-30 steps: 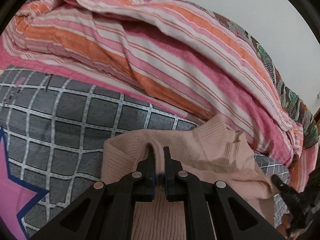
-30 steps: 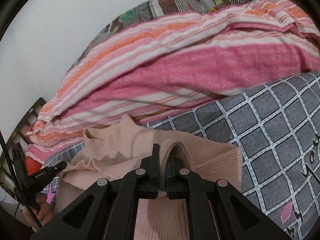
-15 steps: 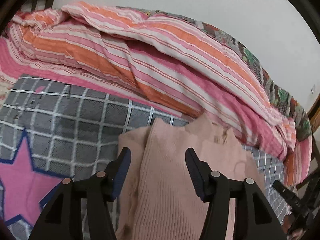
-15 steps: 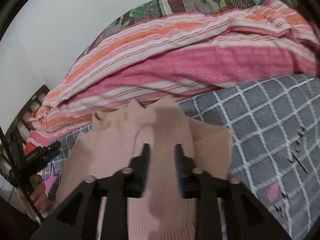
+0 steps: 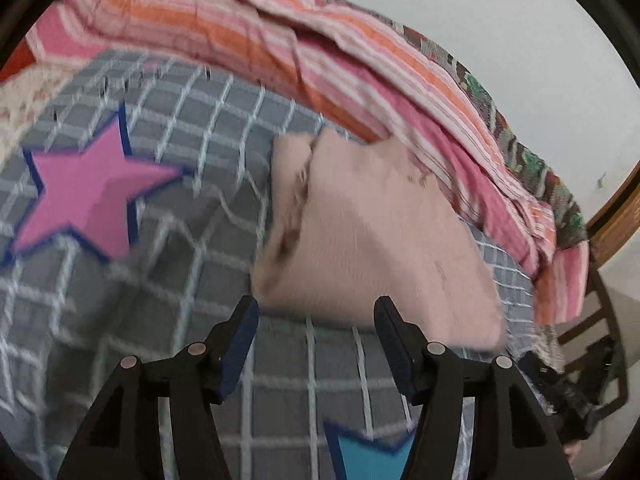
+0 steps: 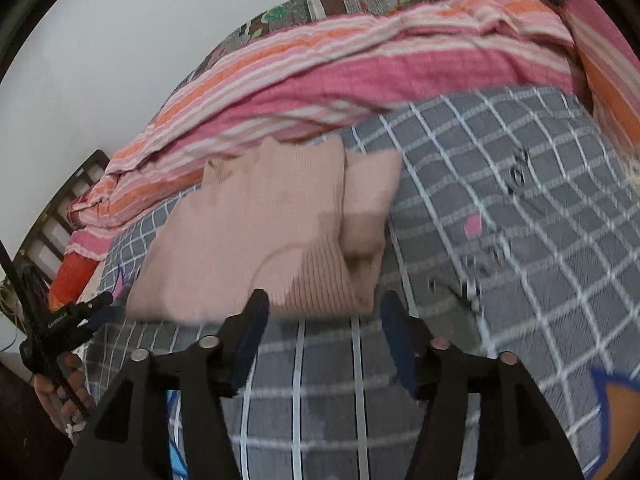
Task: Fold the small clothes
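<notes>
We see open grey checked bedsheet (image 5: 168,264) near us; the folded pink sweater (image 5: 372,240) blocks the middle, the striped blanket (image 6: 360,76) heaped close behind, apparently touching its far edge.

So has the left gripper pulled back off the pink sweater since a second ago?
Yes. The left gripper was clamped on the pink sweater; its fingers have just been opening, with nothing between them, and it now sits back over the grey checked bedsheet, short of the sweater's near edge.
</notes>
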